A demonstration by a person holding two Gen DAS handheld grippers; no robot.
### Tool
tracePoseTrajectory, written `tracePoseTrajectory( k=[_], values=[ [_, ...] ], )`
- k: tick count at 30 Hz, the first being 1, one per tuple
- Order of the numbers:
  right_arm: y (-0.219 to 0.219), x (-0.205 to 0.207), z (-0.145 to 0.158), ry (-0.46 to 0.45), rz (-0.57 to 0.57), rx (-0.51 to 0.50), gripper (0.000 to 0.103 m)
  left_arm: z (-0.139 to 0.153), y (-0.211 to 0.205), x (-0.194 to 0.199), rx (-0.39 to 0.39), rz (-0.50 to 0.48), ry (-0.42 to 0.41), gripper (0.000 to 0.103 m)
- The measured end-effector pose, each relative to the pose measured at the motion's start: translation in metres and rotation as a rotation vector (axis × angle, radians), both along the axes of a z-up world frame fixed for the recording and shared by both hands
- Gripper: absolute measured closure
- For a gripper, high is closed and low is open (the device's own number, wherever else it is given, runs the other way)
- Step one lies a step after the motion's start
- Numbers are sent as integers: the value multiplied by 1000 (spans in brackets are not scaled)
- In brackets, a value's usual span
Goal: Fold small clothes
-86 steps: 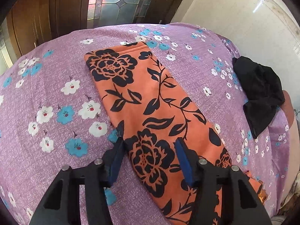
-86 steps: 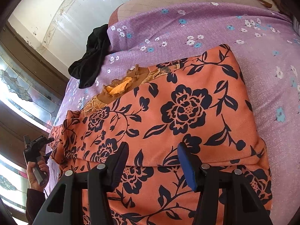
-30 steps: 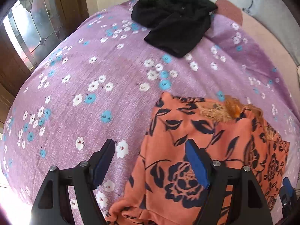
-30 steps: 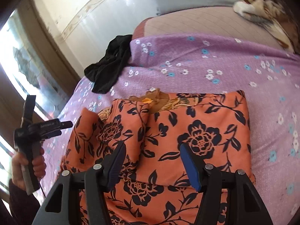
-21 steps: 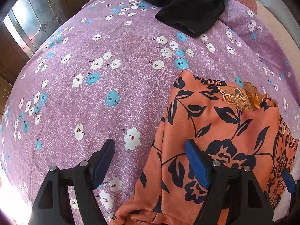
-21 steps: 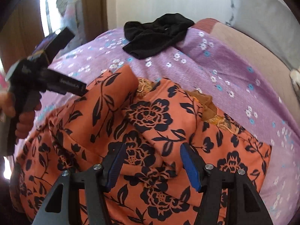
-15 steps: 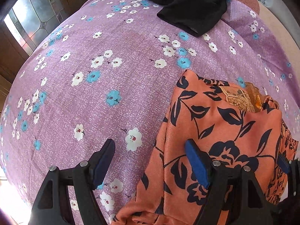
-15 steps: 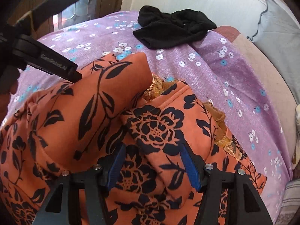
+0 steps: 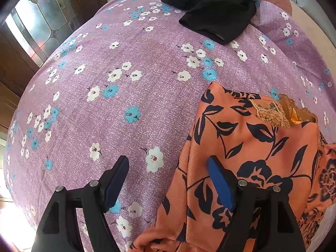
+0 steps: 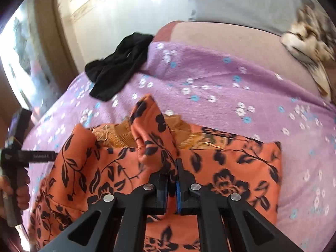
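The right gripper point(image 10: 176, 168), open a second ago, is now pinching a raised fold of the orange black-flowered cotton garment point(image 10: 231, 168) lying on the purple floral bedsheet point(image 9: 126, 84), starting another fold, while the left gripper point(image 9: 168, 169) is hovering open over the garment's edge.

Orange garment point(image 9: 258, 147) with black floral print, purple bedsheet point(image 9: 126, 63) with white-blue flowers, black cloth point(image 9: 212, 6)
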State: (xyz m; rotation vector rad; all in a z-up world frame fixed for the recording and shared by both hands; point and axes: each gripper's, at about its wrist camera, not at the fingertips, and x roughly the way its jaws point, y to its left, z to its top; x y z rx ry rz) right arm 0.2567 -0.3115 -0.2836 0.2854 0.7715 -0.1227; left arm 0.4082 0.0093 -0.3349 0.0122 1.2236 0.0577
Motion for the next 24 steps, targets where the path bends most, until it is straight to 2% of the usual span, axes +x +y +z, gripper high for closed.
tracePoseTrajectory(
  k=[4, 7, 12, 16, 19, 21, 23, 24],
  values=[
    [-46, -42, -12, 14, -107, 154, 98, -1, -15, -4, 67, -22, -19, 26],
    [-64, -62, -32, 47, -162, 202, 98, -1, -25, -7, 119, -31, -45, 26],
    [-86, -67, -75, 207, -177, 319, 98, 0, -46, -13, 249, -55, -101, 23],
    [-98, -73, -63, 262, -164, 366, 95, 6, -52, -19, 349, -63, -137, 23],
    [-110, -90, -46, 232, -183, 332, 90, 15, -54, -24, 341, -52, -153, 23],
    [-114, -96, -31, 172, -237, 243, 82, 28, -55, -30, 338, -41, -194, 23],
    [-112, -99, -17, 101, -291, 144, 82, 42, -54, -33, 352, -24, -252, 23],
    [-111, -97, -12, 64, -293, 125, 83, 50, -55, -37, 335, -20, -283, 23]
  ],
)
